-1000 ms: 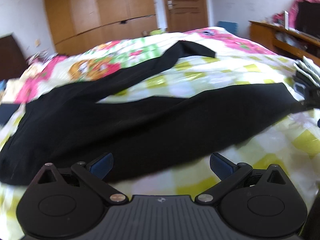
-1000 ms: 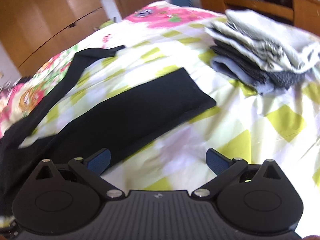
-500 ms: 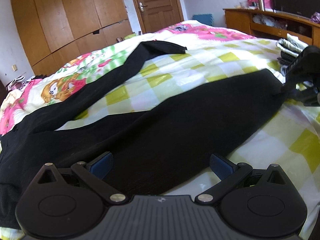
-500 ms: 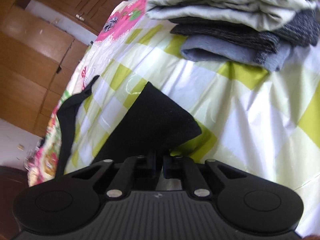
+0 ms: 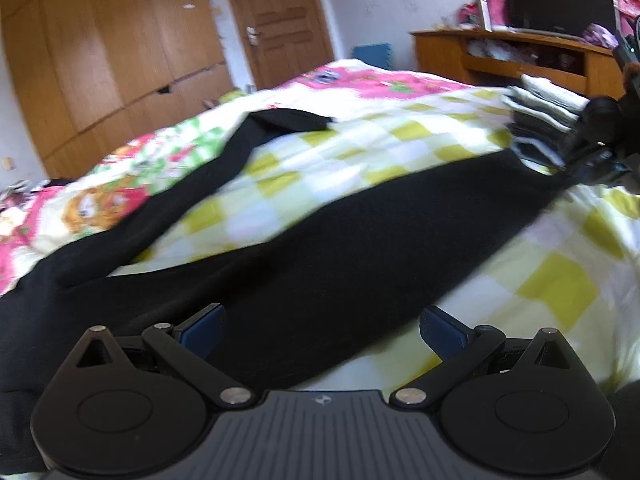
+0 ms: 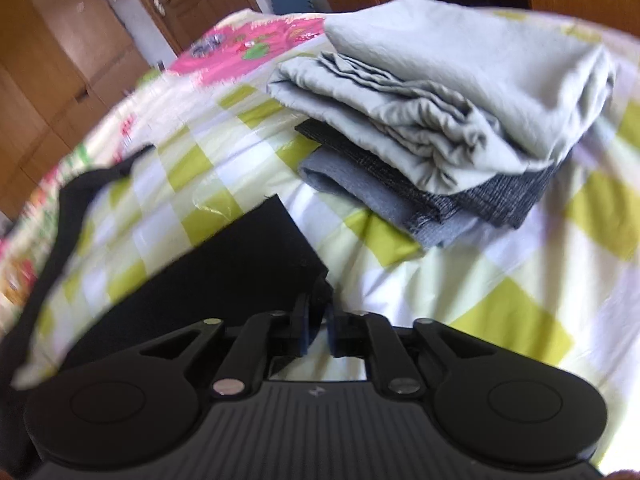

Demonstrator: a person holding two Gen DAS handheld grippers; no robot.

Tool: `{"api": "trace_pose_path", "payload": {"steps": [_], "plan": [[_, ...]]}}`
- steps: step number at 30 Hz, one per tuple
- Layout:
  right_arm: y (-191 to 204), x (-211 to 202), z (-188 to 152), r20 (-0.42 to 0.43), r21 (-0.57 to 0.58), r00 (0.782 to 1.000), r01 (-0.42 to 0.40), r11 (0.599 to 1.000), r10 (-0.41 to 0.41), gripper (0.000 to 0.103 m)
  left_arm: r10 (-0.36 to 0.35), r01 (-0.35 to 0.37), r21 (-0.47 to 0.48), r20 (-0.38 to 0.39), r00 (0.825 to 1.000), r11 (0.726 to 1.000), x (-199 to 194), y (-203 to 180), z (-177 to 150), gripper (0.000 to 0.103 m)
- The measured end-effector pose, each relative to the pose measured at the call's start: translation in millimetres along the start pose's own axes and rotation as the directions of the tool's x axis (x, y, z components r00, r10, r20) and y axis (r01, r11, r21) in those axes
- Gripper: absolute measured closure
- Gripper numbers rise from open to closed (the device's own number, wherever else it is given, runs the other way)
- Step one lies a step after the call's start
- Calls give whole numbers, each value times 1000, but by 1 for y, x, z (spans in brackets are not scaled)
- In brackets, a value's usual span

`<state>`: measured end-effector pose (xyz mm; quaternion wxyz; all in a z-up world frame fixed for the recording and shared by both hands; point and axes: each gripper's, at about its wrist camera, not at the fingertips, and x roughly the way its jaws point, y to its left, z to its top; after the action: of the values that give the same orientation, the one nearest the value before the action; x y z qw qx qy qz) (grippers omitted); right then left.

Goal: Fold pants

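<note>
Black pants [image 5: 340, 248] lie spread across the chequered bedcover [image 5: 560, 288], the two legs splayed in a V. My left gripper [image 5: 320, 328] hovers open just over the near leg's wide part, with nothing between its fingers. My right gripper [image 6: 316, 320] has the near leg's hem corner [image 6: 320, 284] pinched between its pads, and its jaws are opening slightly. In the left wrist view the right gripper [image 5: 592, 160] sits at the far right, with the leg drawn taut toward it. The far leg's hem [image 5: 288, 118] rests flat further back.
A stack of folded clothes [image 6: 460, 120], pale grey over dark grey, lies on the bed just beyond the held hem, also seen as the folded stack [image 5: 540, 116]. A wooden wardrobe [image 5: 100, 60], a door [image 5: 280, 20] and a TV stand [image 5: 500, 56] line the room.
My right gripper went from wide open above the hem to shut on its corner, and the leg is now pulled taut. My left gripper shifted along the pants, staying open.
</note>
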<state>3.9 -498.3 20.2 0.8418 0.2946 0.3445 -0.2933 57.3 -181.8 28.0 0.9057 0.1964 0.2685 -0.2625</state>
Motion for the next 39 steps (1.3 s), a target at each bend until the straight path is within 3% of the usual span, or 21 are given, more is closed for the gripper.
{"api": "trace_pose_path", "payload": {"steps": [2,4,7,9,11,13,15,18,20,22,24,26,27,30,31,32,34,36,39], "plan": [[22,-21,-8,87,-114,993,85,990,-76,87,53,-53,-38,3,999,998,-9,32,-11,0],[49,-46,-21,158,-225,984,114,968,-79,83,119,-120,-83,-10,993,989,-20,71,-28,0],[110,-63,-47,114,-377,991,-18,926,65,70,234,-239,-132,-51,971,962,-36,134,-58,0],[169,-61,-76,7,-491,981,-166,855,194,70,320,-329,-155,-84,944,931,-46,178,-80,0],[234,-56,-115,-133,-590,943,-323,740,306,67,414,-431,-162,-129,901,888,-53,219,-101,0],[297,-51,-161,-277,-657,881,-465,593,384,64,485,-509,-174,-163,859,843,-61,259,-120,0],[352,-49,-206,-383,-705,824,-553,444,417,64,515,-549,-205,-198,834,811,-67,296,-136,0],[416,-50,-265,-496,-748,755,-623,231,429,61,509,-552,-232,-222,832,801,-64,341,-147,0],[445,-53,-295,-546,-763,723,-638,104,424,49,498,-541,-220,-222,838,812,-54,361,-152,0],[462,-54,-318,-572,-779,705,-627,-7,421,43,478,-523,-191,-240,845,830,-37,375,-156,0],[475,-56,-335,-568,-801,702,-591,-93,430,42,422,-477,-186,-271,865,859,-21,387,-160,1],[486,-53,-349,-538,-831,724,-541,-128,432,43,375,-435,-179,-290,880,882,-7,391,-165,9],[492,-48,-355,-528,-840,738,-528,-127,420,43,370,-430,-180,-290,883,885,-6,389,-168,9],[504,-38,-358,-533,-830,757,-555,-57,379,56,357,-423,-207,-292,887,882,-12,390,-172,26],[506,-39,-357,-531,-830,761,-556,-47,372,69,350,-421,-220,-300,887,880,-14,393,-173,38],[504,-41,-356,-552,-815,752,-577,-45,361,82,334,-411,-236,-305,892,881,-17,395,-174,41],[503,-49,-358,-597,-781,730,-623,-35,333,82,324,-407,-259,-309,894,876,-26,396,-177,42],[501,-56,-367,-605,-783,730,-618,-71,319,82,322,-408,-257,-320,891,876,-32,395,-180,43],[496,-66,-377,-645,-749,701,-659,-70,303,82,331,-422,-238,-342,879,875,-45,388,-188,43]]}}
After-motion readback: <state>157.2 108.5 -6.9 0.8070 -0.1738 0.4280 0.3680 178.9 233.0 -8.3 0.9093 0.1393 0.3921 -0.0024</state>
